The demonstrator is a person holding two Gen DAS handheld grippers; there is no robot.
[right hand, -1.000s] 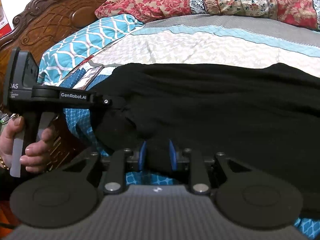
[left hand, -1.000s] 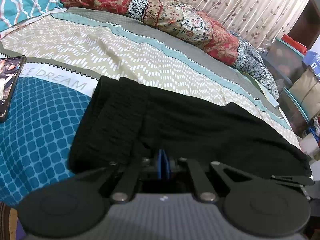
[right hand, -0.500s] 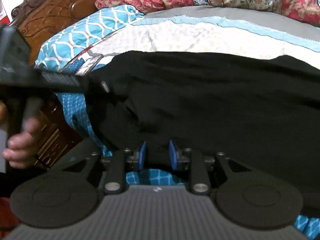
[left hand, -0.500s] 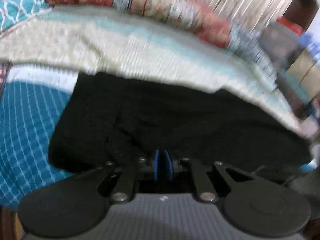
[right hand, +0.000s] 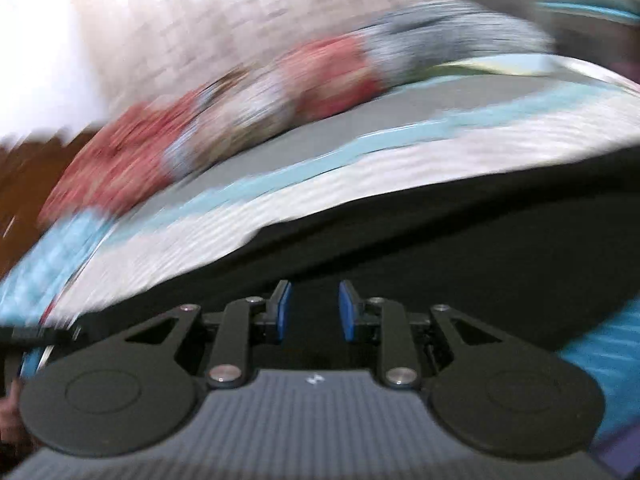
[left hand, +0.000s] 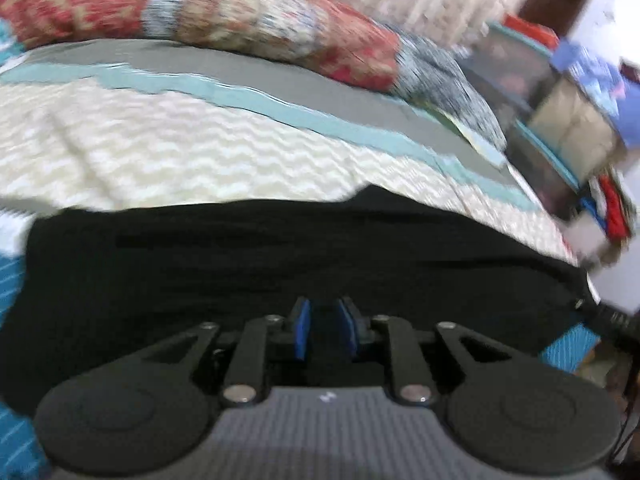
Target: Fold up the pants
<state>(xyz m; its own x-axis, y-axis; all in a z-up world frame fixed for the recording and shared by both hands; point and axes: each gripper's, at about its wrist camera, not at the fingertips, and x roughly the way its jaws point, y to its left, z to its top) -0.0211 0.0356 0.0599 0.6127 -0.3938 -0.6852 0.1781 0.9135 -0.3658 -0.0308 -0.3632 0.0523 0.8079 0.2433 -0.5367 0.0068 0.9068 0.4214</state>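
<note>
**Both tongs parted over the black pants on the bed**

Left wrist view: my left gripper [left hand: 325, 330] hangs low over the black pants [left hand: 280, 264], which lie spread across the near part of the bedspread [left hand: 168, 148]. The blue pads [left hand: 303, 334] stand apart with a clear gap between them, and only dark cloth shows through that gap; I cannot tell whether they touch the fabric. Beyond the pants the cream zigzag band, the teal stripe and the grey band of the bedspread run across, and a red patterned quilt [left hand: 224, 20] lies bunched along the far edge. Storage boxes [left hand: 560, 92] stand off the bed to the right. The picture is smeared.

Right wrist view: my right gripper [right hand: 312, 312] also has its blue pads [right hand: 347, 312] well apart, wider than the left pair, nothing pinched between them. The black pants [right hand: 460, 240] fill the middle and right of the view, lying on the bedspread [right hand: 280, 200], with the red quilt [right hand: 192, 128] beyond. This picture is heavily blurred, so finer detail is lost.
</note>
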